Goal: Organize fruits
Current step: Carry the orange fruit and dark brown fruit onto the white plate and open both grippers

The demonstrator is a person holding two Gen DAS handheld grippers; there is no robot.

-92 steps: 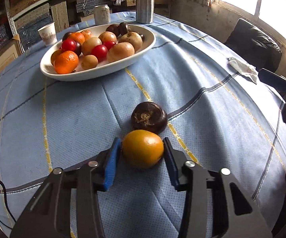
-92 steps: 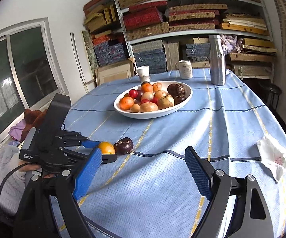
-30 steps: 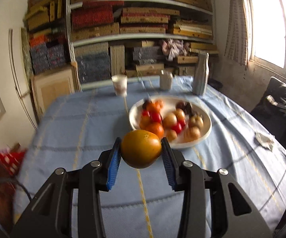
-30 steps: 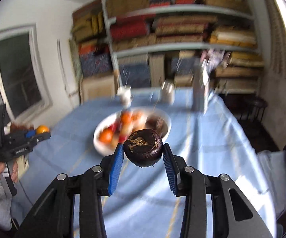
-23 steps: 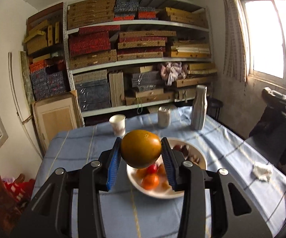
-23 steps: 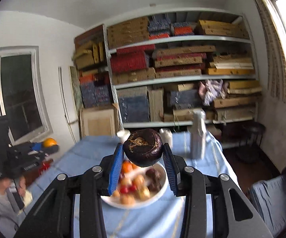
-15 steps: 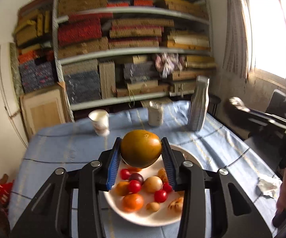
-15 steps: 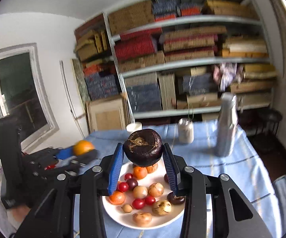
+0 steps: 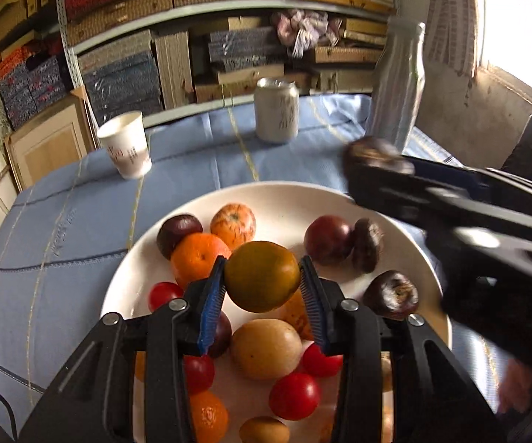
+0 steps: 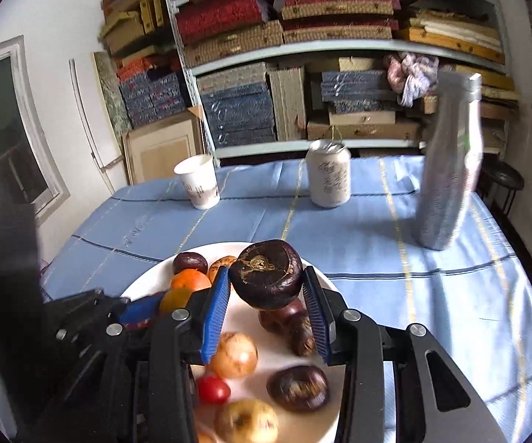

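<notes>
My left gripper (image 9: pixel 262 280) is shut on a yellow-orange fruit (image 9: pixel 262 277), held just above the white oval bowl (image 9: pixel 288 195) full of fruit. My right gripper (image 10: pixel 267 291) is shut on a dark purple mangosteen (image 10: pixel 267 273), hovering over the bowl's (image 10: pixel 147 277) far right part. In the left wrist view the right gripper (image 9: pixel 380 162) comes in from the right above the bowl's rim, blurred. In the right wrist view the left gripper (image 10: pixel 158 304) shows at the lower left with its orange fruit (image 10: pixel 175 299). The bowl holds oranges, red tomatoes, tan fruits and several dark mangosteens.
Beyond the bowl on the blue tablecloth (image 9: pixel 62 229) stand a paper cup (image 9: pixel 125 144), a drinks can (image 9: pixel 277 109) and a tall silver bottle (image 9: pixel 395 85). Cluttered shelves (image 10: pixel 302 37) rise behind the table. A window is at the right.
Both grippers have moved forward and down towards the bowl, each keeping its fruit. The bowl now fills the lower part of both views, and the two grippers have come close together.
</notes>
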